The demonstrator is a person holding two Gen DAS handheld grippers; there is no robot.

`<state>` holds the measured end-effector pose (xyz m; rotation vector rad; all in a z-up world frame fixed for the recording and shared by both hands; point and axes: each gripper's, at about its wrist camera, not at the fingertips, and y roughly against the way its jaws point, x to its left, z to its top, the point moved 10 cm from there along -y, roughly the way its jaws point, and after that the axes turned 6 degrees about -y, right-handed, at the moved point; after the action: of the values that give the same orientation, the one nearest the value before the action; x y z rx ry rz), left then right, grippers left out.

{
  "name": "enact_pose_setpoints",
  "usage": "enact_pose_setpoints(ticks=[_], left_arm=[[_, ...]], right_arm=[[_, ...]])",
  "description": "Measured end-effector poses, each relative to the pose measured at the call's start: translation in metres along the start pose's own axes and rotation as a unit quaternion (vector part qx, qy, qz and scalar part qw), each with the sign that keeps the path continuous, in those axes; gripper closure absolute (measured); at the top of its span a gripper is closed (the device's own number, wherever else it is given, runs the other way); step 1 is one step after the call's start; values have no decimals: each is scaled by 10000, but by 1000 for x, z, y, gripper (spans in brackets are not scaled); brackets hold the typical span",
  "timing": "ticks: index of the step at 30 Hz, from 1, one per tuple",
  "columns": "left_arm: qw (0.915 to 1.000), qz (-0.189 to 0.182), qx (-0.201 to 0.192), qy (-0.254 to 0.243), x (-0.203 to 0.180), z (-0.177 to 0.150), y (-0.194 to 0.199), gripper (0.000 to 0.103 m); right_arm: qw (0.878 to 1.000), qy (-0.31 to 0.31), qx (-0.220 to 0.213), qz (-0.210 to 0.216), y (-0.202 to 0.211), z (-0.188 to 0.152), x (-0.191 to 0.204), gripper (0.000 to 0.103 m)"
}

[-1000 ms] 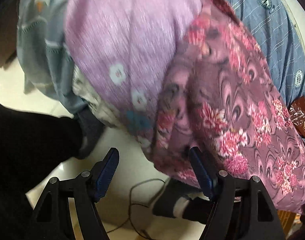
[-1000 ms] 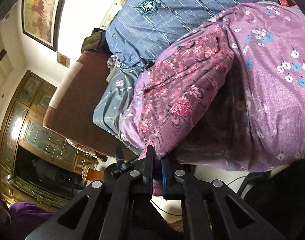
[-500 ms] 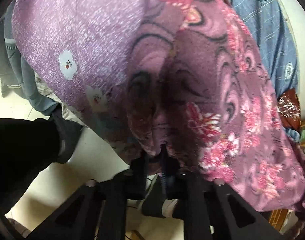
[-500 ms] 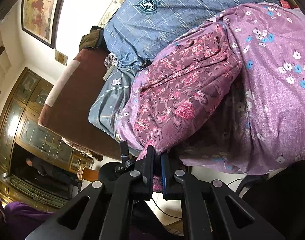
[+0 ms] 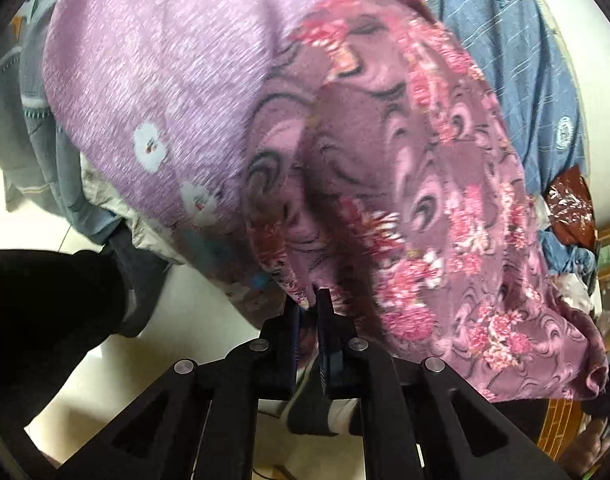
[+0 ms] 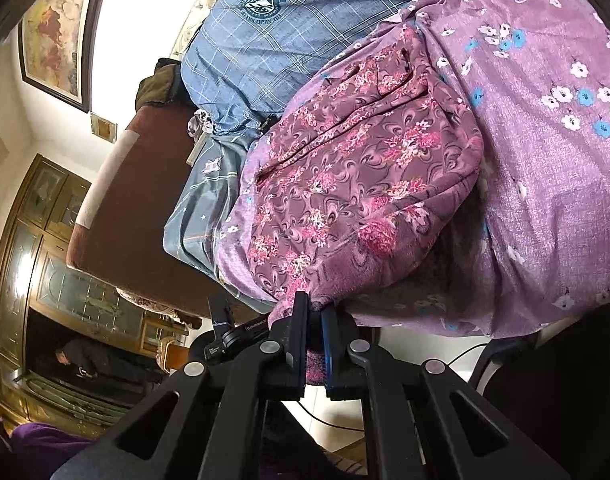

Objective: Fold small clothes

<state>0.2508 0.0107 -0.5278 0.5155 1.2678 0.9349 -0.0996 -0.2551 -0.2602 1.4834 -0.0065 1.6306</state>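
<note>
Left gripper: the left gripper (image 5: 309, 300) is clenched on the near hem of the flowered garment (image 5: 425, 184); a fold of the cloth is pinched between its two black fingers, which stand almost together.
Right gripper: the right gripper (image 6: 313, 304) is clenched on another edge of the same flowered garment (image 6: 365, 176), with a tuft of the dark pink cloth bulging between the fingers and hanging below them.
Flowered garment: a plum-coloured piece with pink blossoms and swirls; it lies bunched on top of the lilac cloth (image 6: 553, 168), near the front edge of the bed, and its near edge hangs over that edge into both grippers.
Lilac cloth: lilac with small white and blue flowers; it spreads under and beside the flowered garment and drapes over the front edge.
Blue blanket: a blue checked blanket (image 6: 305, 28) with a round emblem lies behind the garment, touching its far side.
Grey-blue cloth: a grey-blue piece (image 6: 201, 208) hangs at the side of the pile, partly under the lilac cloth.
Floor: pale tiles (image 5: 193, 320) show below the grippers, with a thin dark cable lying across them in the right wrist view.
Person: a dark trouser leg (image 5: 45, 312) and a foot in a dark sock (image 5: 317, 416) stand on the floor under the left gripper.
Room: a framed picture (image 6: 61, 28) hangs on the wall, and a wooden cabinet (image 6: 33, 260) with glass doors stands below it.
</note>
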Motion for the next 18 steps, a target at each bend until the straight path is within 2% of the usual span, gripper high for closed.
enact_pose_setpoints(ticks=[2, 4, 5, 9, 12, 13, 15, 16, 18], left_arm=[[9998, 94, 97, 170, 4, -4, 3, 85], [9991, 237, 143, 334, 9, -6, 0, 61], [9986, 305, 145, 395, 12, -7, -1, 56], [9987, 377, 161, 314, 10, -6, -9, 54], [9985, 512, 133, 116, 6, -1, -16, 59], [9989, 447, 131, 87, 5, -1, -18, 75], [9993, 324, 174, 21, 2, -2, -19, 91], [9995, 292, 146, -36, -1, -2, -19, 96], [9996, 245, 87, -134, -6, -1, -18, 99]], right_arm=[[10000, -26, 10, 11, -1, 0, -1, 98], [10000, -46, 41, 12, -4, 0, -4, 98], [10000, -57, 54, 5, -5, -1, -5, 98], [9998, -107, 146, 18, -14, -5, -8, 98], [9998, -103, 188, 23, -17, -6, -7, 98], [9998, -97, 191, 26, -18, -7, -6, 98], [9998, -92, 187, 26, -18, -7, -7, 98], [9998, -101, 181, 23, -17, -7, -7, 98], [9998, -113, 173, 16, -16, -7, -9, 98]])
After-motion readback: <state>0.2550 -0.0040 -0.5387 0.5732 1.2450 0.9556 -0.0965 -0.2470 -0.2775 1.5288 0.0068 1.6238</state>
